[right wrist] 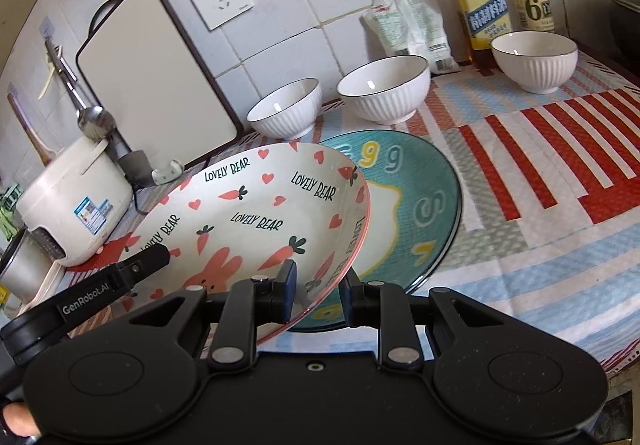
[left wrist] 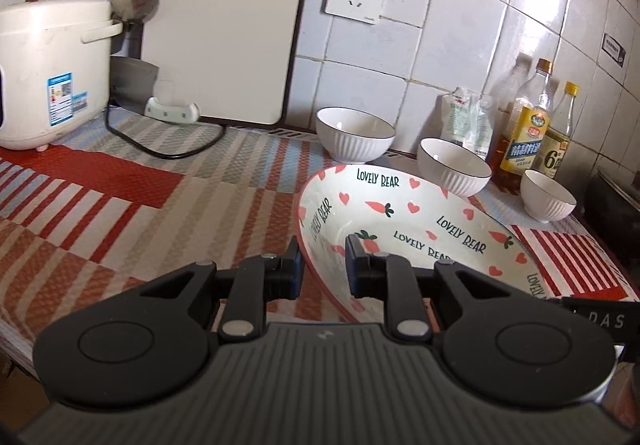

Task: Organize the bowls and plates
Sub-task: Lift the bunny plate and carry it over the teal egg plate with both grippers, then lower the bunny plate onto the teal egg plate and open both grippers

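A white "Lovely Bear" plate (left wrist: 404, 221) with pink hearts and carrots is tilted and lifted off the cloth. My left gripper (left wrist: 322, 265) has one finger on each side of its left rim. My right gripper (right wrist: 318, 295) straddles the same plate (right wrist: 256, 213) at its near right rim, partly over a teal plate (right wrist: 416, 197) that lies flat on the cloth. Three white ribbed bowls (right wrist: 285, 108) (right wrist: 383, 88) (right wrist: 534, 60) stand apart along the back wall; they also show in the left wrist view (left wrist: 354, 133) (left wrist: 454, 166) (left wrist: 548, 195).
A white rice cooker (left wrist: 48, 69) stands at the left with its cord on the striped cloth (left wrist: 120, 205). A cutting board (left wrist: 224, 21) leans on the tiled wall. Bottles (left wrist: 528, 125) and a packet (left wrist: 466, 117) stand at the back right.
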